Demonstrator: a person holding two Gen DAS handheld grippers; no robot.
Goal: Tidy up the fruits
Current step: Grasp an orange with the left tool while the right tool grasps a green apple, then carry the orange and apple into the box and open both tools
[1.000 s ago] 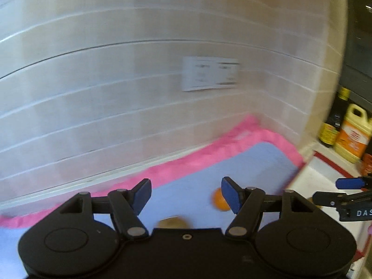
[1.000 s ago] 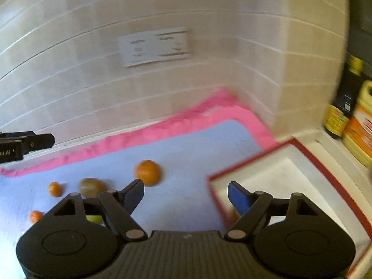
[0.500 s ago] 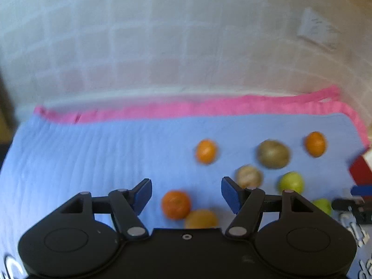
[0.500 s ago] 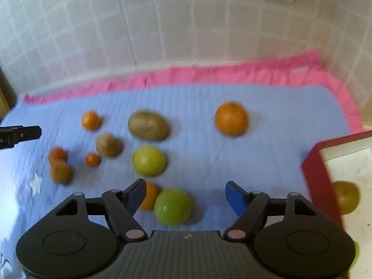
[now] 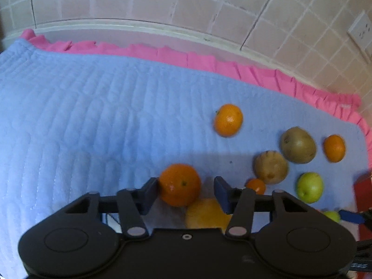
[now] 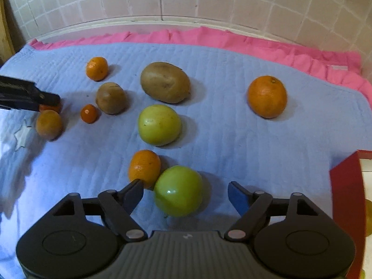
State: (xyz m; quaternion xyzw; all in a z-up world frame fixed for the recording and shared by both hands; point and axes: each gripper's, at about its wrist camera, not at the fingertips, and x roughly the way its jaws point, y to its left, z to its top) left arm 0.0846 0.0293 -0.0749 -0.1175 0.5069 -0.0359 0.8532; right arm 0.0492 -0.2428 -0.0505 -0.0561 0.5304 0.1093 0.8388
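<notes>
Several fruits lie on a blue quilted mat [image 5: 93,116]. My left gripper [image 5: 186,191] is open, with an orange mandarin [image 5: 180,184] between its fingers and touching the left one, and a yellow-orange fruit [image 5: 207,214] just below. My right gripper [image 6: 186,195] is open around a green apple [image 6: 178,190], with a mandarin [image 6: 144,167] beside its left finger. Farther off in the right wrist view lie a second green apple [image 6: 159,124], two brown kiwis [image 6: 165,82] [image 6: 111,97], a large orange [image 6: 267,96] and small mandarins [image 6: 97,68].
A red-rimmed tray [image 6: 346,200] stands at the right edge of the mat, with a yellowish fruit partly showing in it. A tiled wall [image 6: 186,0] and a pink cloth border [image 6: 232,41] bound the far side. The left gripper's finger [image 6: 28,96] reaches in from the left.
Both grippers have swung from facing the wall down onto the fruits and moved closer. The mandarin now sits between the left fingers and the green apple between the right fingers.
</notes>
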